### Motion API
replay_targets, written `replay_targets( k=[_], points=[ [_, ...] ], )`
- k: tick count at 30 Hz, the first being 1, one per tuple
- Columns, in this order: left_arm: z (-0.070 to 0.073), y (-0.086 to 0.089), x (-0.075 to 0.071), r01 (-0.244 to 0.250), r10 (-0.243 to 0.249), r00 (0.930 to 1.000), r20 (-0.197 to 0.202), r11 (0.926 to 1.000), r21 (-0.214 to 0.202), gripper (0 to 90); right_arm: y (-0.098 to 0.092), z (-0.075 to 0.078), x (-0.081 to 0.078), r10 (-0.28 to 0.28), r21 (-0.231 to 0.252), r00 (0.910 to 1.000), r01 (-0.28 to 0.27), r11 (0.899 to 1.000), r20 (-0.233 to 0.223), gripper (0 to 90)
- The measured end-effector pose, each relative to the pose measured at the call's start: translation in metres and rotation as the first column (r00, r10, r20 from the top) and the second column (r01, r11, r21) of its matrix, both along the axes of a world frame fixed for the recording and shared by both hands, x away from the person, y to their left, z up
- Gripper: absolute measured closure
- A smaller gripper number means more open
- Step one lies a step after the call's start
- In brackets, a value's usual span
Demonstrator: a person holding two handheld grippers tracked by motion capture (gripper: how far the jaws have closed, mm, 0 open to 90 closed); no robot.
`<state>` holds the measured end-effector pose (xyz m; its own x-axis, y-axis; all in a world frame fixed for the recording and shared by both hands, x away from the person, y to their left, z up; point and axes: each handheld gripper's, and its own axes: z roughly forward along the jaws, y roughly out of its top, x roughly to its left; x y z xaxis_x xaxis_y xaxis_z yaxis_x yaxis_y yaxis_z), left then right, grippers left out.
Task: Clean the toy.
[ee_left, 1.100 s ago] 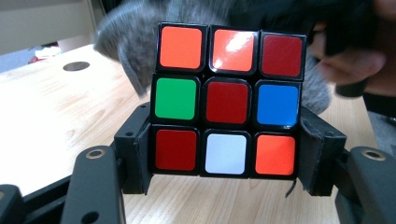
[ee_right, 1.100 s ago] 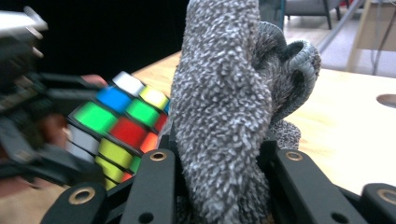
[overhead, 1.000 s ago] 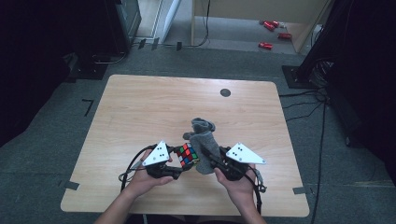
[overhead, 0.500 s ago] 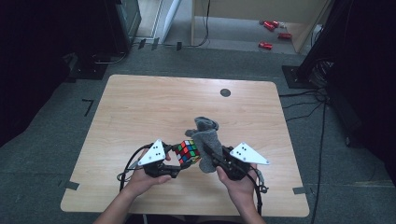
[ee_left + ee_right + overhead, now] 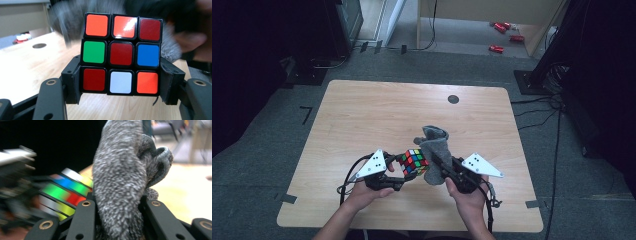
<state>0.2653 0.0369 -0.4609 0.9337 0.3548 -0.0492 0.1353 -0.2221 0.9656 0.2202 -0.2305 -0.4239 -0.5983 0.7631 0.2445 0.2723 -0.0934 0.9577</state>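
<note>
The left gripper (image 5: 404,172) is clamping the puzzle cube (image 5: 414,162) while the right gripper (image 5: 438,169), pinching the grey cloth (image 5: 434,150), is pressing it against the cube, wiping seemingly underway.

Multicoloured cube (image 5: 121,53), black-edged; speckled grey, seemingly woolly cloth (image 5: 120,182).

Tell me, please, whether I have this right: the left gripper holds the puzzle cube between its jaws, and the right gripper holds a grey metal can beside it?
Not quite. The right gripper holds a grey fuzzy cloth, not a metal can; the right gripper view shows its soft, nubbly fabric pinched between the jaws. The rest stands: the left gripper holds the puzzle cube between its jaws, with the cloth beside it.
</note>
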Motion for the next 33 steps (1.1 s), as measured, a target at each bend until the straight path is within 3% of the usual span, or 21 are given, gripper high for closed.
replay_targets(
  k=[2,4,5,7,10,12,14,18,21,24,25,26,27,30,31,33],
  points=[
    [0.001,-0.003,-0.002,0.012,-0.012,0.9999,0.007,0.9999,-0.002,34.8,0.013,0.008,-0.007,0.067,-0.003,0.997,-0.067,0.998,0.039,71.9],
    [0.003,-0.002,-0.003,0.019,-0.019,0.9998,0.001,0.9997,-0.017,34.8,0.019,0.007,-0.009,0.073,-0.011,0.9963,-0.073,0.997,0.046,71.7],
    [0.003,0.001,-0.002,0.02,-0.021,0.9998,-0.007,0.9993,-0.033,34.8,0.017,0.006,-0.008,0.076,0.01,0.9962,-0.076,0.997,0.042,71.7],
    [0.004,0.007,0.001,0.015,-0.016,0.9996,-0.024,0.9979,-0.064,34.8,0.007,-0.001,0.0,0.036,0.021,0.9993,-0.036,0.999,-0.003,72.1],
    [0.007,0.014,0.005,0.015,-0.024,0.9978,-0.062,0.9883,-0.152,34.8,-0.01,-0.01,0.008,-0.017,0.067,0.9972,0.022,0.998,-0.073,72.5],
    [0.007,0.014,0.005,0.02,-0.031,0.9975,-0.063,0.9858,-0.167,34.8,-0.013,-0.013,0.009,-0.007,0.111,0.9963,0.017,0.994,-0.086,72.4],
    [0.006,0.013,0.004,0.017,-0.029,0.9974,-0.065,0.985,-0.172,34.8,-0.008,-0.012,0.009,0.04,0.153,0.9953,-0.026,0.988,-0.088,72.4],
    [0.005,0.018,0.008,0.004,-0.023,0.9957,-0.09,0.9789,-0.205,34.8,0.0,-0.019,0.009,0.103,0.182,0.99,-0.084,0.98,-0.097,72.9],
    [0.007,0.026,0.012,-0.01,-0.017,0.9935,-0.112,0.9702,-0.242,34.8,0.004,-0.027,0.011,0.194,0.186,0.9754,-0.172,0.967,-0.105,72.9],
    [0.009,0.035,0.016,-0.037,-0.001,0.9909,-0.135,0.9601,-0.277,34.8,0.012,-0.035,0.014,0.29,0.144,0.9498,-0.273,0.951,-0.117,72.6],
    [0.01,0.038,0.017,-0.043,0.004,0.9907,-0.136,0.958,-0.284,34.8,0.013,-0.037,0.015,0.301,0.12,0.9458,-0.287,0.951,-0.123,72.5],
    [0.011,0.039,0.018,-0.045,0.004,0.9902,-0.139,0.9557,-0.291,34.7,0.014,-0.038,0.015,0.297,0.092,0.9472,-0.287,0.953,-0.121,72.4],
    [0.011,0.04,0.018,-0.041,0.0,0.9904,-0.139,0.9564,-0.289,34.8,0.014,-0.038,0.015,0.278,0.076,0.9542,-0.271,0.96,-0.11,72.3],
    [0.009,0.038,0.019,-0.013,-0.027,0.9886,-0.148,0.9644,-0.264,34.7,0.002,-0.028,0.014,0.215,0.132,0.9754,-0.208,0.969,-0.046,72.2],
    [0.008,0.035,0.018,-0.004,-0.036,0.9876,-0.153,0.9679,-0.251,34.7,0.0,-0.026,0.013,0.206,0.139,0.9782,-0.201,0.97,-0.023,72.1],
    [0.006,0.032,0.019,0.007,-0.05,0.9855,-0.162,0.9669,-0.255,34.7,-0.002,-0.021,0.012,0.223,0.128,0.9746,-0.224,0.966,0.021,71.2]
  ],
)
